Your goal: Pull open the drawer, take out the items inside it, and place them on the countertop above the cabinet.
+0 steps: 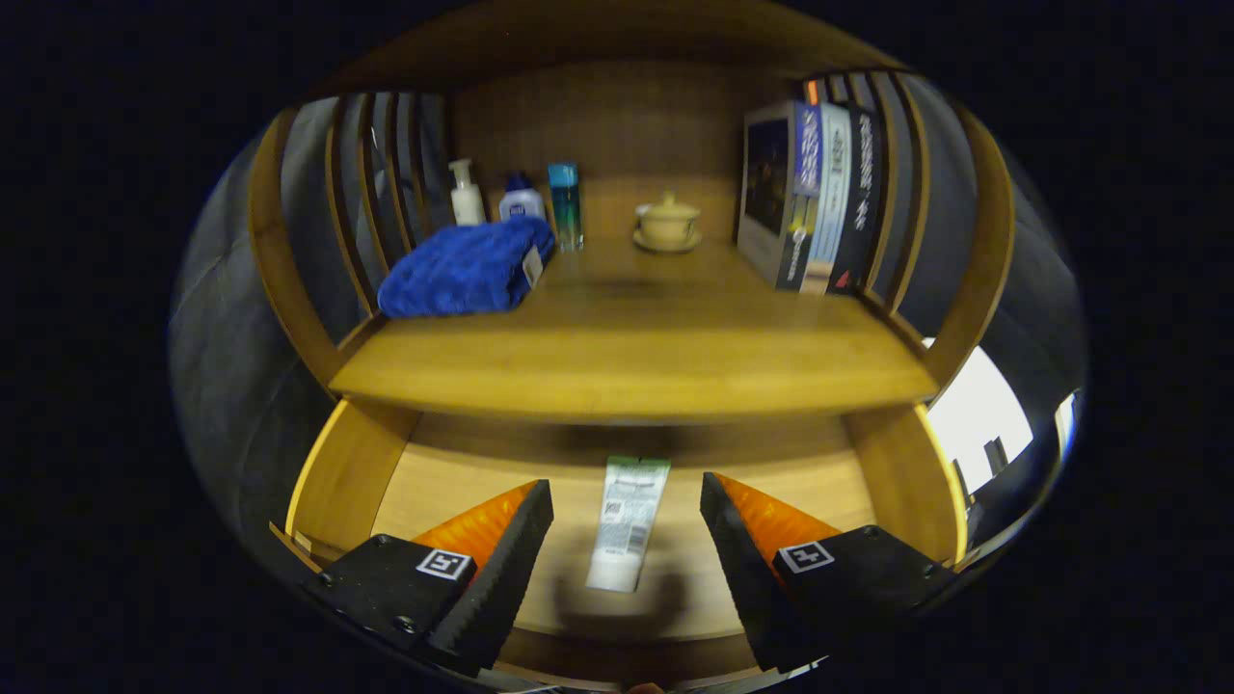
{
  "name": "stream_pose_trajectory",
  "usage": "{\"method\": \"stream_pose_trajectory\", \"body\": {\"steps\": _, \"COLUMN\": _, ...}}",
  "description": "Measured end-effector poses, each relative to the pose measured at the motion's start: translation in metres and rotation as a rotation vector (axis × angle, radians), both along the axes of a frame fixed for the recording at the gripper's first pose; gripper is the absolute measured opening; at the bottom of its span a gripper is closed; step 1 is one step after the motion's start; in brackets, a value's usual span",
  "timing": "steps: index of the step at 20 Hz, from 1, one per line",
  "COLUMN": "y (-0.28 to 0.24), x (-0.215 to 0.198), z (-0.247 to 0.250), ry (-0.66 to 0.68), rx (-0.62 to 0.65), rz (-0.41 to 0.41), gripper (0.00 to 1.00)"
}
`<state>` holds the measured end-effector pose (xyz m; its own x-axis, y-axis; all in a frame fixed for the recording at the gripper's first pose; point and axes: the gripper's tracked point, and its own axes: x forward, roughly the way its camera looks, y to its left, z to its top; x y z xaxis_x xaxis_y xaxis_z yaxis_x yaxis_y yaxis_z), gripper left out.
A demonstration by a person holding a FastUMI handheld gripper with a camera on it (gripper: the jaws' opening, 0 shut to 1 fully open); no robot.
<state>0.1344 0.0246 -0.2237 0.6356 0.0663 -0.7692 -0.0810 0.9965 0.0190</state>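
Gripper [627, 525]: fingers spread wide, holding nothing, ridged inner faces | tube [628, 520]: flat, soft-looking, lying lengthwise in open wooden drawer [434, 482], between the fingers, untouched | tabletop [636, 357]: smooth wood, carries folded plush blue towel [468, 268], three bottles [521, 200], lidded ceramic cup [667, 222], upright books [815, 193].

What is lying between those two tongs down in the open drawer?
A tube lies flat on the drawer floor, between the open tongs, untouched by either finger, seen in the gripper view.
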Motion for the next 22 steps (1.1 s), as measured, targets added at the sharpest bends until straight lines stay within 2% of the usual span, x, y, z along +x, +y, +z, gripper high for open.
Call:
{"method": "stream_pose_trajectory", "body": {"steps": 2, "y": 0.001, "x": -0.004, "z": -0.026, "ry": 0.09, "rx": -0.019, "rz": 0.006, "gripper": 1.0}}
{"method": "stream_pose_trajectory", "body": {"steps": 6, "y": 0.007, "x": -0.007, "z": -0.052, "ry": 0.166, "rx": -0.05, "rz": 0.016, "gripper": 1.0}}
{"method": "stream_pose_trajectory", "body": {"steps": 15, "y": 0.012, "x": -0.019, "z": -0.069, "ry": 0.297, "rx": -0.013, "rz": -0.004, "gripper": 0.99}}
{"method": "stream_pose_trajectory", "body": {"steps": 20, "y": 0.004, "x": -0.02, "z": -0.078, "ry": 0.34, "rx": -0.027, "rz": -0.031, "gripper": 0.92}}
{"method": "stream_pose_trajectory", "body": {"steps": 22, "y": -0.004, "x": -0.023, "z": -0.087, "ry": 0.369, "rx": -0.043, "rz": -0.039, "gripper": 0.84}}
